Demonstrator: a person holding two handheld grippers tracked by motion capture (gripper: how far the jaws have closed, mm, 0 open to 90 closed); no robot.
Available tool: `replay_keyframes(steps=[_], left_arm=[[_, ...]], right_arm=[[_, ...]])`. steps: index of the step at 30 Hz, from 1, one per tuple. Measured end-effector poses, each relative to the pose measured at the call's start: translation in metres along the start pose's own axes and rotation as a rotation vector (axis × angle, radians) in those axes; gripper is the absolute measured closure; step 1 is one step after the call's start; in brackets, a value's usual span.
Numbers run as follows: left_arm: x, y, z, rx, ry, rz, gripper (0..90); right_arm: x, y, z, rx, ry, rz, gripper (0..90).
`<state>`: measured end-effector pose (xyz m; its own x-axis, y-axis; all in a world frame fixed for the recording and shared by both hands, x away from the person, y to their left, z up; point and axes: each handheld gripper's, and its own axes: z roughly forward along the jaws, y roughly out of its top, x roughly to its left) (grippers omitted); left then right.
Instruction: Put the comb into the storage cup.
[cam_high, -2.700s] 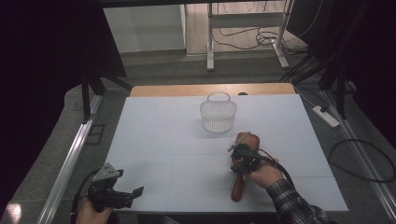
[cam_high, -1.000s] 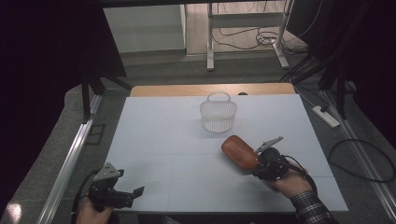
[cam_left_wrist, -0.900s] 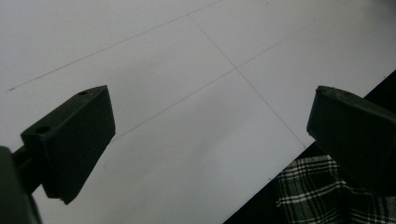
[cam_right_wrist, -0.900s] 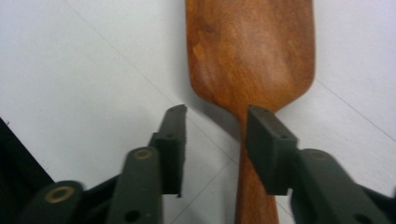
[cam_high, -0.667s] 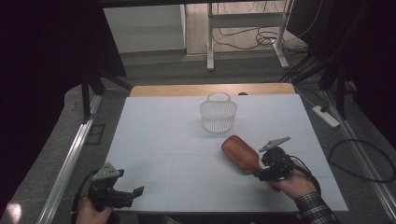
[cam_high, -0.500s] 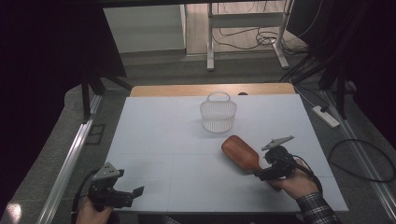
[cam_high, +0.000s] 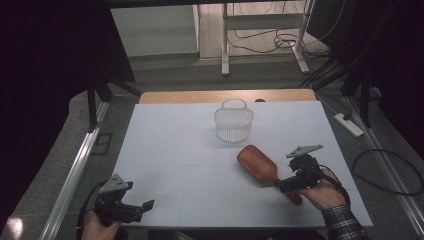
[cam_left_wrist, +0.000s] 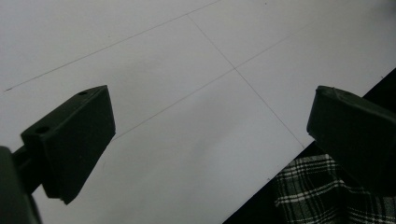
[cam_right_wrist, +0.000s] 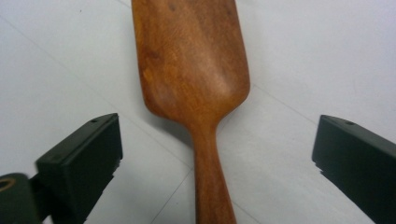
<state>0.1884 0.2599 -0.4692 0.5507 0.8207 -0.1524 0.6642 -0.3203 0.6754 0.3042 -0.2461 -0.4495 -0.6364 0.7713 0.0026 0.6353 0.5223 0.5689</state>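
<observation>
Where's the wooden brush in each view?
High view: wooden brush lies right of centre on the white table, handle toward the right gripper.
Right gripper view: centre, handle running down between the open jaws.
Left gripper view: none; bare table.
Shared landmark: the table's thin grid lines.

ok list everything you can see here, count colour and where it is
wooden paddle brush: 1, reddish brown, flat on the table right of centre, handle between the right gripper's open jaws, untouched
basket: 1, white, upright at the table's far middle
table: 1, white top with a wooden far edge
power strip: 1, white, floor at right
left gripper: 1, black, near left corner, open
right gripper: 1, black, near right, open
hands: 2, bottom edge; right sleeve plaid
</observation>
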Motion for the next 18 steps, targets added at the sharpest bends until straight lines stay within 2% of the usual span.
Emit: replay_keyframes(steps=[2, 10, 13, 18], left_arm=[[0.0, 0.0, 0.0, 0.0, -0.001, 0.001, 2.0], [0.0, 0.0, 0.0, 0.001, 0.0, 0.002, 2.0], [0.0, 0.0, 0.0, 0.002, 0.0, 0.003, 2.0], [0.0, 0.0, 0.0, 0.002, 0.0, 0.002, 2.0]], right_arm=[[-0.001, 0.0, 0.0, -0.011, -0.001, -0.007, 0.0], [-0.006, -0.003, 0.005, -0.002, 0.011, 0.024, 0.0], [-0.006, -0.004, 0.008, -0.004, -0.001, 0.015, 0.0], [-0.004, -0.005, 0.015, 0.013, 0.005, 0.002, 0.0]])
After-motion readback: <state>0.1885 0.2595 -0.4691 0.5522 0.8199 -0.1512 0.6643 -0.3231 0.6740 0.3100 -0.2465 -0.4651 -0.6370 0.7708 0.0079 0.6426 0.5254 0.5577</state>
